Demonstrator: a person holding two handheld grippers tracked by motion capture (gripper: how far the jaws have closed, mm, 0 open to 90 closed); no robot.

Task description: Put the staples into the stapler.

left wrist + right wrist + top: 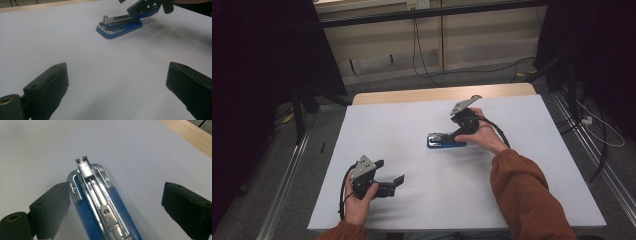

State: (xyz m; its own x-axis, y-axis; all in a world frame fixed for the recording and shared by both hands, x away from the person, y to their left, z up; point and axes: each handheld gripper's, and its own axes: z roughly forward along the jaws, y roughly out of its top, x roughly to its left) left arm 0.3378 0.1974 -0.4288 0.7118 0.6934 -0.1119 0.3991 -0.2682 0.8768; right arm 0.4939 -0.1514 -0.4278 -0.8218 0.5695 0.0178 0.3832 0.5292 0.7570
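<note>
Stapler (446,140), blue with a chrome magazine, lies flat on the white table (377,130) near its middle, and that stapler is the landmark for everything here. In the right gripper view the magazine channel (100,195) is bared, with spring and pusher showing, and in the left gripper view a dark top arm looks swung up at the stapler's far end, so this reads as a stapler opened for loading or clearing.

Right gripper (458,131) sits right over the stapler's rear end, and its jaws stand wide apart, one on each side of the body; whether a pad brushes the side I cannot tell, but nothing is clamped. I would call this the moment after a let-go, with the stapler resting on its own.

Left gripper (389,177) waits well short of the stapler, toward the person's edge of the table, jaws apart and empty, pointed at it.

Next move, as I judge it: either a fresh grip across the blue base to steady it, or a press on the raised top to shut it. Both call for a square approach, since chrome is slippery.

No brand, label or writing can be read on the stapler or the grippers.
</note>
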